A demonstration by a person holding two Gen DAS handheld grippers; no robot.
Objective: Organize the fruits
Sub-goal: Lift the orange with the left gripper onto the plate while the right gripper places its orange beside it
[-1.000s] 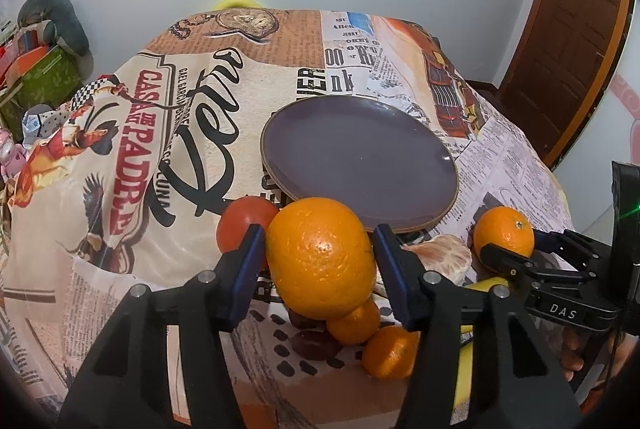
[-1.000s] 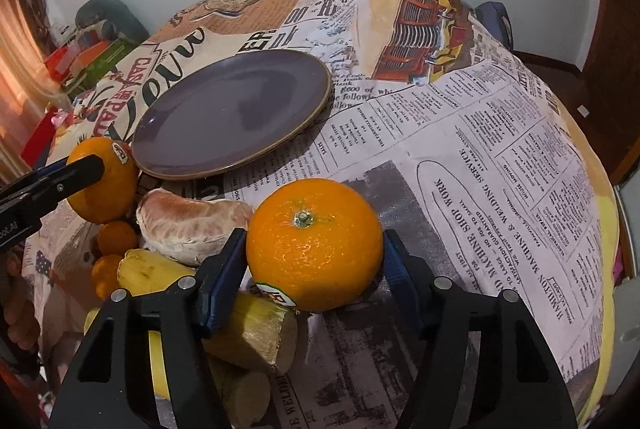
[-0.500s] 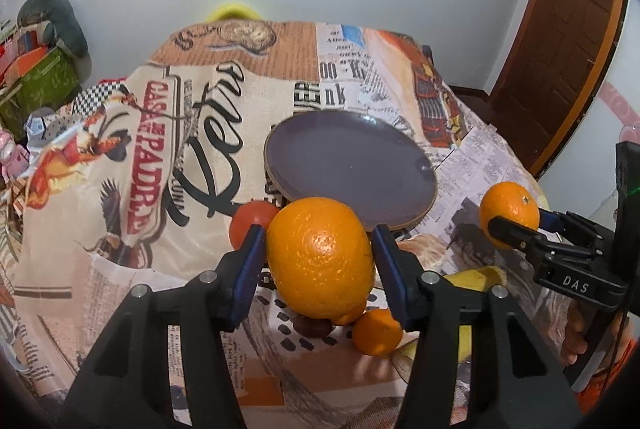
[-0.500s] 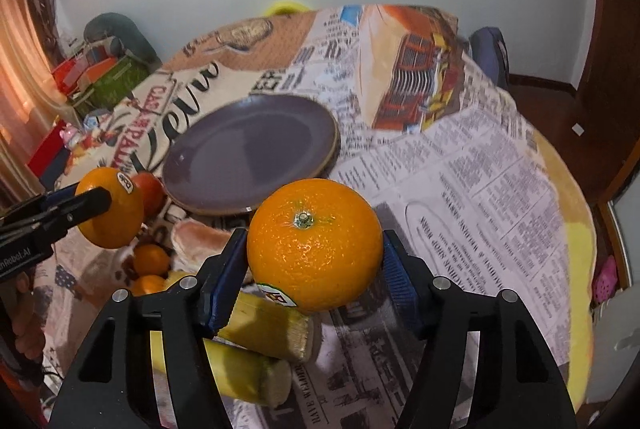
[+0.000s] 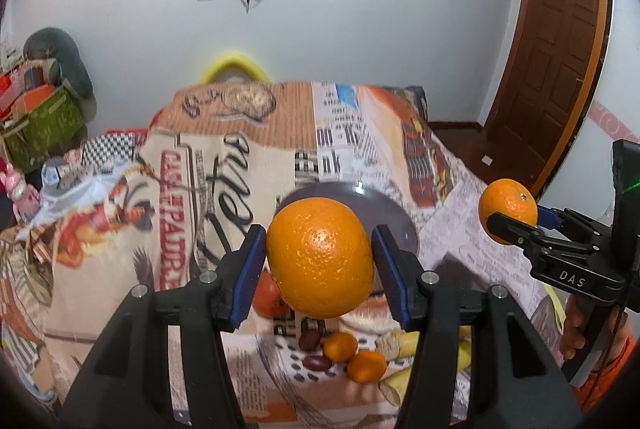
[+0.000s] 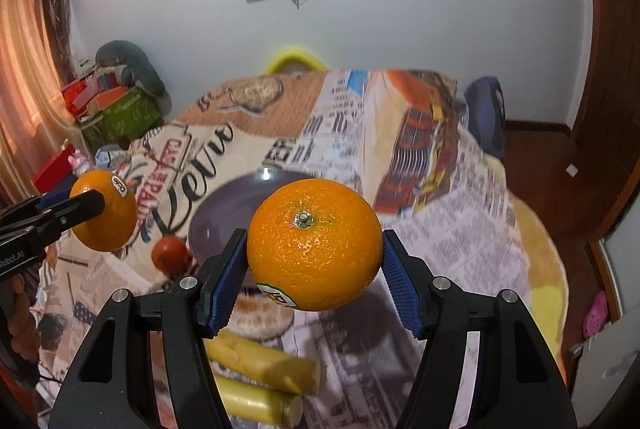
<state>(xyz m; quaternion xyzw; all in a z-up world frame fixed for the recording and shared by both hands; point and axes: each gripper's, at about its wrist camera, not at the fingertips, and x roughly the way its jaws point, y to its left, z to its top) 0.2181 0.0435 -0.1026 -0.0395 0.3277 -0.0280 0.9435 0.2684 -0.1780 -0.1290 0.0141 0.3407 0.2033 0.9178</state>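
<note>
White wall (image 5: 360, 9), brown door (image 5: 560, 61), orange curtain (image 6: 24, 69).

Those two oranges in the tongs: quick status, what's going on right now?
Left tongs shut on left orange. Right tongs shut on right orange. Both held above the table; purple plate bare. Nothing between oranges and plate.
</note>
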